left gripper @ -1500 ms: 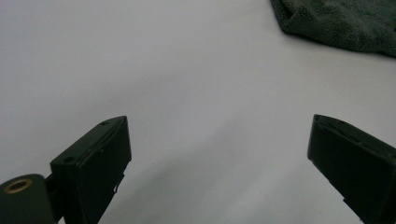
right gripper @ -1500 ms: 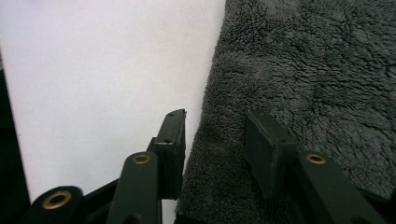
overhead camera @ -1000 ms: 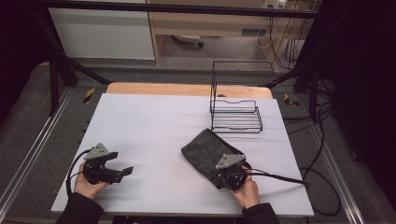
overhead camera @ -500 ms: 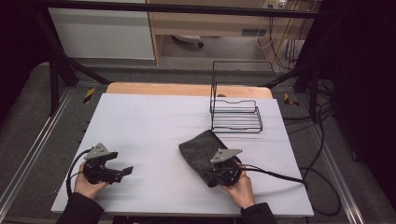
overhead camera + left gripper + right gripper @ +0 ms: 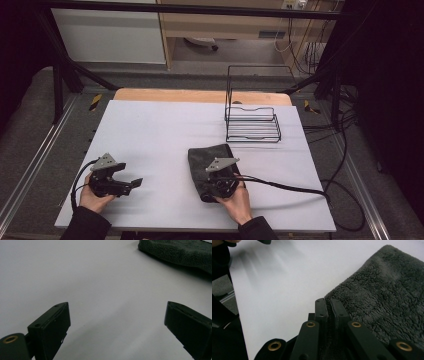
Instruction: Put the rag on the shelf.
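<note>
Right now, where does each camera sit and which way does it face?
High view: above the near edge, facing forward and down on the table, wire rack, both hands.
Left gripper view: rides the left gripper, facing bare tabletop; fingers apart.
Right gripper view: rides the right gripper, fingers together at the towel's edge.
All share the dark towel.

A folded dark grey fleece cloth [image 5: 210, 165] lies on the white table [image 5: 160, 130], near the black wire rack [image 5: 251, 122]. The right gripper [image 5: 216, 184] sits on the cloth's near edge; the left gripper [image 5: 131, 184] rests well left of the cloth.
</note>
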Motion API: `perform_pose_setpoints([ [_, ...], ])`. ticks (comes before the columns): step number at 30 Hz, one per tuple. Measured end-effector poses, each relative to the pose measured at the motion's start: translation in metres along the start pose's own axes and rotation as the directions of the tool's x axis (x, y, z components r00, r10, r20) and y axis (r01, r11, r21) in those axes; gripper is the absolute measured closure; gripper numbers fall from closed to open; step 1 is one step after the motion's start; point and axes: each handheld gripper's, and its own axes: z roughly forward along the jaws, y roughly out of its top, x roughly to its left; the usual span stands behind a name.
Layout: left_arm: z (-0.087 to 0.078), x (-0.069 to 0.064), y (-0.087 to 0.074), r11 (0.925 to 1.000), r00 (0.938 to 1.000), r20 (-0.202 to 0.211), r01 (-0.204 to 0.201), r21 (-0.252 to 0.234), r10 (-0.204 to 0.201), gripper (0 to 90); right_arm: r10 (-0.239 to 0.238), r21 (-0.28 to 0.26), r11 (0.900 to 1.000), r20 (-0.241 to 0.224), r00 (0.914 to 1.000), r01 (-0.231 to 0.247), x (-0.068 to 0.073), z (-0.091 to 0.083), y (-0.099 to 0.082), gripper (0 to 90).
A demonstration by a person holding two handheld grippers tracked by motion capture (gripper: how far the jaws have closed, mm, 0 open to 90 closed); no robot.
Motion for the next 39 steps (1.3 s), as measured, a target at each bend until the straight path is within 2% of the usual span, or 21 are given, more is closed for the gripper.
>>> perform_pose_setpoints([
  [5,0.0,0.0,0.0,1.0,1.0,-0.001,0.003,-0.003,-0.003,6.6,-0.004,0.001,1.0,-0.004,1.0,0.004,0.005,0.008,0.006,85.6],
  [10,0.0,0.0,0.0,1.0,1.0,0.001,0.001,0.001,-0.001,6.6,-0.003,-0.005,1.0,-0.031,0.9995,0.003,0.013,0.019,0.013,85.5],
  [18,0.0,0.0,0.0,1.0,1.0,0.002,0.002,0.002,-0.002,6.6,0.001,0.018,0.9998,-0.032,0.9995,0.0,0.019,0.038,0.011,83.0],
  [21,0.0,0.0,0.0,1.0,1.0,0.003,0.002,0.003,-0.002,6.6,0.018,0.017,0.9997,-0.068,0.9975,-0.017,0.02,0.038,0.011,69.9],
  [23,0.0,0.0,0.0,1.0,1.0,0.002,0.001,0.004,-0.001,6.6,0.019,0.007,0.9998,-0.082,0.9964,-0.019,0.019,0.037,0.012,66.7],
  [24,0.0,-0.001,0.0,1.0,1.0,0.002,0.0,0.003,0.0,6.6,0.008,-0.015,0.9998,-0.083,0.9965,-0.009,0.019,0.032,0.015,58.8],
  [27,0.0,-0.001,0.0,1.0,1.0,-0.001,-0.001,0.004,0.001,6.5,-0.022,-0.036,0.9992,-0.035,0.9992,0.021,0.015,0.022,0.019,48.9],
  [34,0.001,-0.002,0.0,0.9999,0.9999,-0.008,-0.008,0.014,0.008,6.1,0.045,-0.076,0.9961,0.008,0.999,-0.044,-0.017,-0.003,0.011,28.2],
  [35,0.002,-0.003,0.0,0.9998,0.9999,-0.011,-0.008,0.015,0.009,6.1,0.045,-0.076,0.9961,0.008,0.999,-0.044,-0.017,-0.003,0.011,28.2],
  [36,0.002,-0.003,0.0,0.9998,0.9999,-0.013,-0.011,0.019,0.011,5.9,0.066,-0.1,0.9928,0.005,0.9978,-0.065,-0.026,-0.011,0.006,21.7],
  [38,0.002,-0.003,0.0,0.9997,0.9998,-0.013,-0.012,0.023,0.012,5.8,0.088,-0.112,0.99,0.004,0.9961,-0.087,-0.036,-0.018,0.001,14.8],
  [39,0.002,-0.003,0.001,0.9996,0.9999,-0.014,-0.009,0.025,0.009,5.8,0.097,-0.115,0.9887,0.007,0.9953,-0.095,-0.04,-0.022,-0.002,14.8],
])
